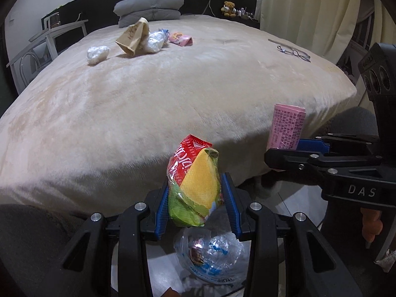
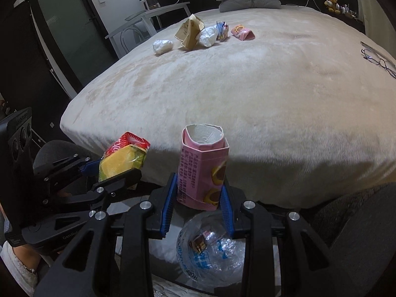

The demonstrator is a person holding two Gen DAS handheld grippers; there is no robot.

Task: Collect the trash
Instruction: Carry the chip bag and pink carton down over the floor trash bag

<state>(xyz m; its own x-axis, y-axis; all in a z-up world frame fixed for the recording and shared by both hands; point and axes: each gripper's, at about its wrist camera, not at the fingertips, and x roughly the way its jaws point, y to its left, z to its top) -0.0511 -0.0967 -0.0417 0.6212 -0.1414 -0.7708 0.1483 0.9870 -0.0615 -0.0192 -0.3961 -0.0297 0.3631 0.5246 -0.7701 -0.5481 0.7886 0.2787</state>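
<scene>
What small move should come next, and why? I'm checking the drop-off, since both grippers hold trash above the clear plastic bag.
Probably open the right gripper first. It is shut on the open-topped pink carton, which hangs right above the mouth of the clear plastic bag on the floor, so the carton should fall in. The left gripper, shut on the red, yellow and green snack wrapper, can follow.
</scene>
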